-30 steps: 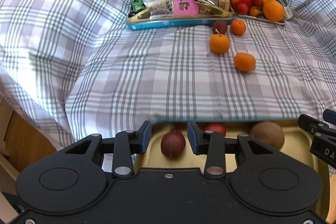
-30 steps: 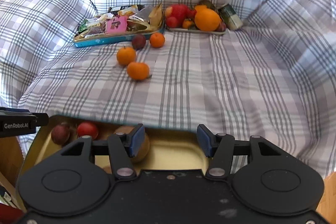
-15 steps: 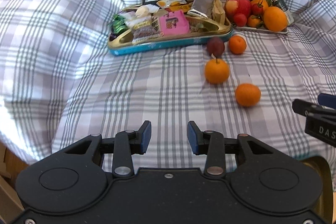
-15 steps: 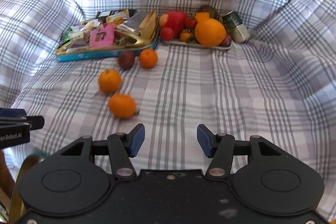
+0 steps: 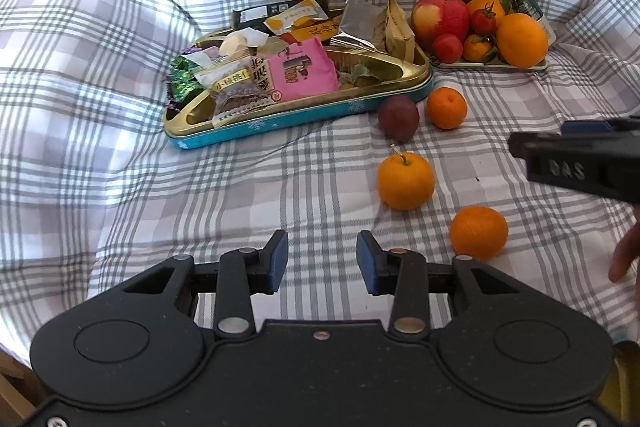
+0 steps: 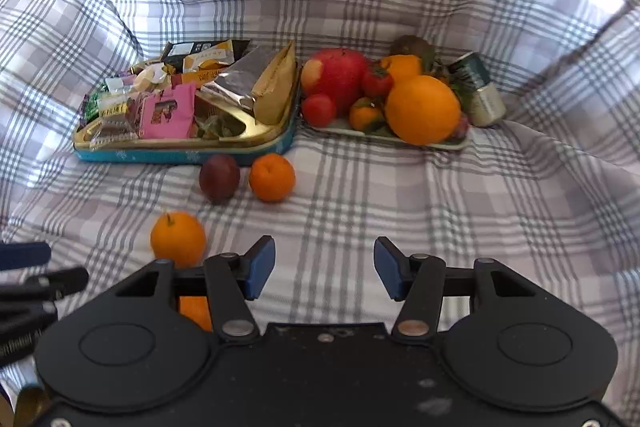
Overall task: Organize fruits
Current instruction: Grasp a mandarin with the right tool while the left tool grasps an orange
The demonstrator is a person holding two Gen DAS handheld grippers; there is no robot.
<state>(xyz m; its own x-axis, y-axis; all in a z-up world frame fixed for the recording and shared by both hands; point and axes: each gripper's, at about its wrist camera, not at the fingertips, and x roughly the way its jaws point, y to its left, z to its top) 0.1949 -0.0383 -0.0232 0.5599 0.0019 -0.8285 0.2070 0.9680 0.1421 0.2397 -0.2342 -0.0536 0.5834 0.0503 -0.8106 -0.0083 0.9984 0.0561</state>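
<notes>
Snack tin point(image 5: 304, 115) at bed's back-left, fruit plate point(image 6: 400, 141) w/ piled fruit beside it; plum point(image 5: 398, 117) & three oranges point(image 5: 405, 181) loose mid-bed, unsorted. Left gripper point(image 5: 322, 261) fingers part-open, empty; right gripper point(image 6: 325, 269) closing, nothing between.

Four loose fruits on the plaid bedcover. Dark purple plum point(image 5: 398, 117), round, just in front of the snack tin's near corner. Small mandarin point(image 5: 446, 107) just right of it, close beside, dimple turned toward the camera. Orange with short stem point(image 5: 405, 181) nearer, upright, apart from the plum. Second mandarin point(image 5: 478, 232) nearest, right of the stemmed one, pebbly skin.

Heaped fruit on a pale flat plate point(image 6: 448, 145) at the back: large red apple point(image 6: 340, 75) with a yellow patch, big orange point(image 6: 423, 109) in front right, two small red tomato-like fruits, a small mandarin with leaves, a brown kiwi-like fruit point(image 6: 412, 45) behind.
</notes>
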